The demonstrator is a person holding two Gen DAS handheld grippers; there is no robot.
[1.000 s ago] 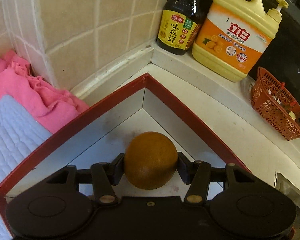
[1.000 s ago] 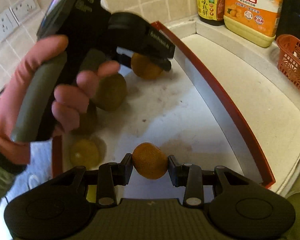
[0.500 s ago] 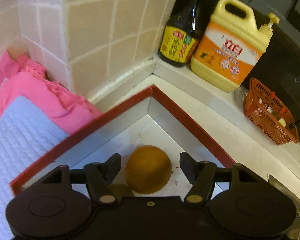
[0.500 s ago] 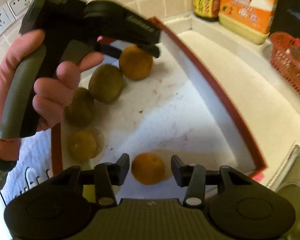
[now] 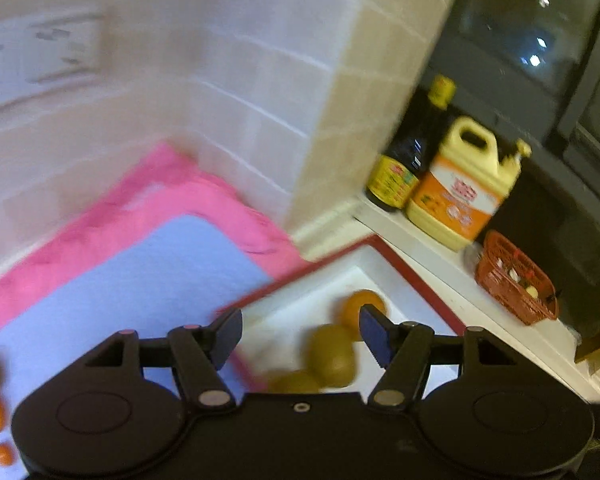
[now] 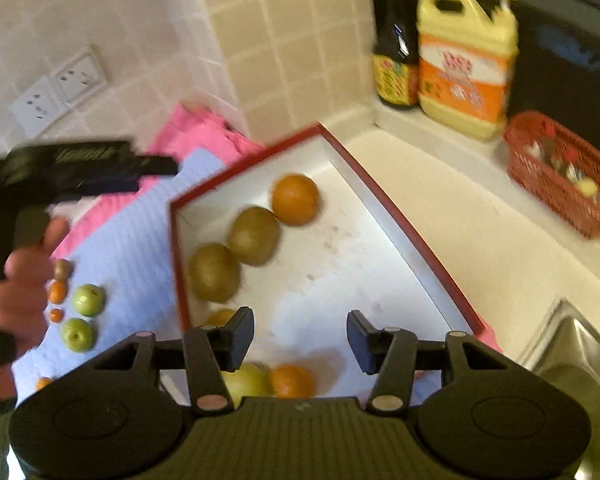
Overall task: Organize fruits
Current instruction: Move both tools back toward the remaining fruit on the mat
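Observation:
A red-rimmed white tray [image 6: 396, 216] holds an orange [image 6: 295, 199], two brown kiwis [image 6: 254, 235] [image 6: 213, 272], and near its front edge a small orange [image 6: 291, 381] and a pale fruit [image 6: 244, 380]. My right gripper [image 6: 300, 340] is open and empty above the tray's front. My left gripper [image 5: 300, 334] is open and empty, raised over the tray's left rim [image 5: 284, 280]; it also shows in the right wrist view [image 6: 80, 168]. Green fruits [image 6: 88, 300] and small oranges [image 6: 57, 292] lie on the blue mat [image 6: 132, 248].
A pink cloth [image 6: 204, 136] lies under the mat by the tiled wall. A soy sauce bottle [image 6: 394, 60], a yellow detergent jug [image 6: 464, 60] and a red basket [image 6: 560, 172] stand at the back right. A steel sink [image 6: 572, 352] is at the right.
Both grippers opened and let go of their oranges, which now lie in the tray. Both pulled back and up; the left one swung left over the mat.

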